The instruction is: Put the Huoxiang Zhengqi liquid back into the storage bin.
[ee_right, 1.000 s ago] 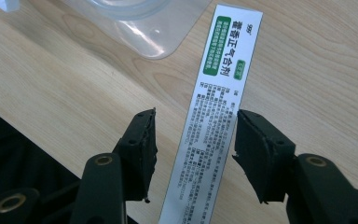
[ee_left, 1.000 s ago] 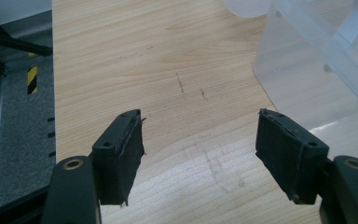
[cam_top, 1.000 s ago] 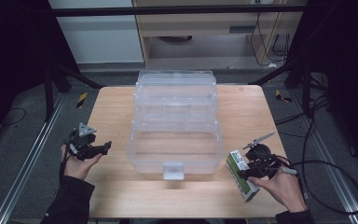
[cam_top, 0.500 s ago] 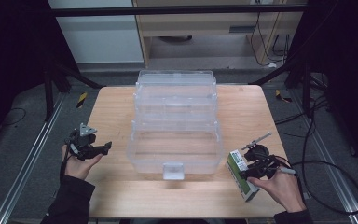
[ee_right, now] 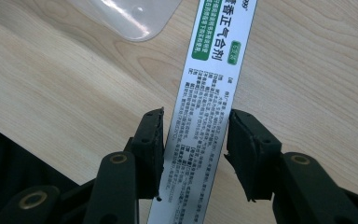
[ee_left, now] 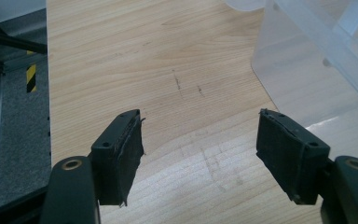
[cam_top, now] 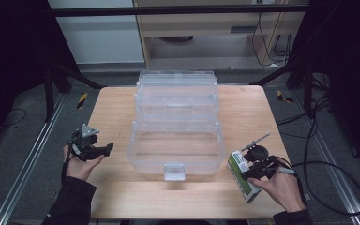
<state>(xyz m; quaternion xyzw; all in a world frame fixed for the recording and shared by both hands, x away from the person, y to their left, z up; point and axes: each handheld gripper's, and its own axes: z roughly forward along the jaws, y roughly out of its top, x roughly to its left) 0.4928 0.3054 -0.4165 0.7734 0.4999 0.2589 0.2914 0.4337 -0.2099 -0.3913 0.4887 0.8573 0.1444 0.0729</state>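
right gripper (ee_right: pixel 193 140) pinching narrow sides of box (ee_right: pixel 208 100), jaws just been closing on it; box lies flat on table (cam_top: pixel 122 108), near corner, right of clear bin (cam_top: pixel 176 140).
risk: grip near box end, long end may swing or slip on lift; may clip bin wall.
left gripper (ee_left: pixel 200 144) spread, nothing between.
wood tabletop, scuffed; dark room, grey floor, cables right of gripper.

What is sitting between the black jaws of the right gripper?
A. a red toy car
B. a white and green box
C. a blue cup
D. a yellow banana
B: the right gripper view shows the right gripper with its jaws on either side of the white and green box, which lies on the wooden table.
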